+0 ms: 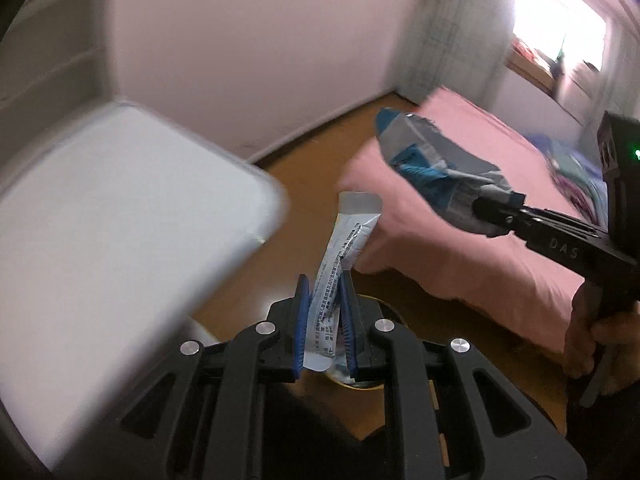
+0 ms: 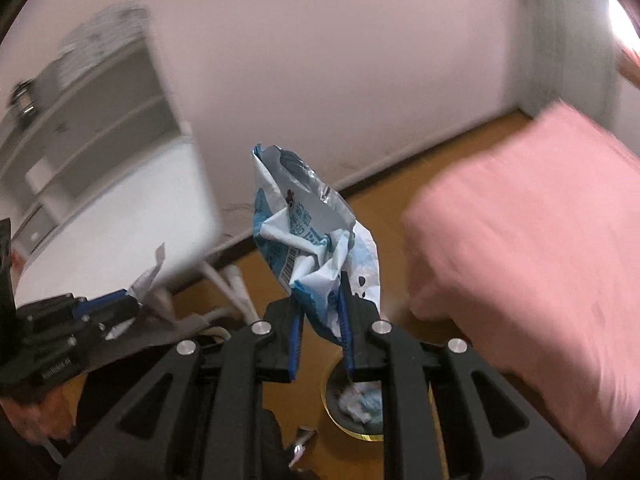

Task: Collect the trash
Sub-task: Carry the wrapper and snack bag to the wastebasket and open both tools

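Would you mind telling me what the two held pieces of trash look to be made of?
The stick sachet in the left gripper looks like foil-laminate film: silvery sealed end. The crumpled bag in the right gripper seems glossy printed plastic, silvery inside.

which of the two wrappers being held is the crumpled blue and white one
The snack bag in the right tool: crumpled, blue and white, torn open at the top. The left tool holds a narrow, flat white sachet instead.
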Tool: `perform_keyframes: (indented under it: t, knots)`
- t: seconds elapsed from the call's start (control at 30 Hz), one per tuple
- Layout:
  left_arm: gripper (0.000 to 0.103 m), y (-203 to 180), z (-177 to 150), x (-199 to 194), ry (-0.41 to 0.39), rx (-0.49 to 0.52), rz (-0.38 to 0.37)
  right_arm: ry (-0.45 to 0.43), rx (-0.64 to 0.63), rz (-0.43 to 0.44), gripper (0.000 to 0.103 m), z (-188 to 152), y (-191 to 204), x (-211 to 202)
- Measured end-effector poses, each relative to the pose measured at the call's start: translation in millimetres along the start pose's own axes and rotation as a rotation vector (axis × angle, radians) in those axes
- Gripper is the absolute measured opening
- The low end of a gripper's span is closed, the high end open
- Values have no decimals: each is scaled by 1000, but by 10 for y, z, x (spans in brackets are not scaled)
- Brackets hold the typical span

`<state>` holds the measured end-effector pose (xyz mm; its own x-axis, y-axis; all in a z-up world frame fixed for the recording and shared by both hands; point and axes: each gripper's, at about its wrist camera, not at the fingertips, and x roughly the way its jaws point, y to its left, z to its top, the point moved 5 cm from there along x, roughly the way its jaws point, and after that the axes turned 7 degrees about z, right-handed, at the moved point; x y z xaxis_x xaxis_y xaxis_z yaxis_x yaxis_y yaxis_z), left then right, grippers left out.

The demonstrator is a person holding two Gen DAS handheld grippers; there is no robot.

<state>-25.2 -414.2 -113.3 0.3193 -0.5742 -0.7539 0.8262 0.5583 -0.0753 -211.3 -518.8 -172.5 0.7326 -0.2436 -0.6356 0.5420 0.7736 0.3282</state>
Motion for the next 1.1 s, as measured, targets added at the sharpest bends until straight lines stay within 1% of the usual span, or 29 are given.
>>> perform_keyframes:
  t: [0.13, 0.23, 0.3, 0.37, 0.47, 0.57, 0.7, 0.93, 0.97, 1.0, 1.07, 1.1]
  knots:
    - [15, -324, -170, 473, 77, 42, -54, 48, 124, -29, 16, -338, -488, 115]
    - [15, -392, -277, 773, 121, 55, -63, 97, 165, -31, 16, -535, -577, 265]
    - [15, -390, -301, 947, 146, 51, -69, 121, 179, -38, 16, -603, -638, 320]
    - [15, -416, -338, 1056, 162, 46, -67, 130, 185, -48, 16, -631, -676, 338]
    - [15, -329, -368, 1189, 185, 40, -65, 131, 190, -62, 16, -645, -718, 336]
    - [15, -381, -417, 1231, 201, 37, -65, 136, 192, -65, 16, -555, -628, 420]
    - [15, -419, -445, 1357, 215, 39, -68, 136, 194, -68, 16, -559, -644, 407]
    - [16, -470, -458, 1477, 226, 37, -104, 133, 211, -82, 16, -567, -637, 481]
    - [23, -481, -459, 1513, 229, 44, -107, 133, 213, -83, 16, -572, -634, 482]
    - [36, -479, -467, 1526, 232, 48, -106, 133, 214, -84, 16, -574, -634, 483]
    - [52, -481, -464, 1540, 226, 41, -104, 131, 218, -86, 16, -579, -641, 483]
    - [53, -498, -457, 1538, 224, 41, -102, 132, 219, -85, 16, -584, -642, 487]
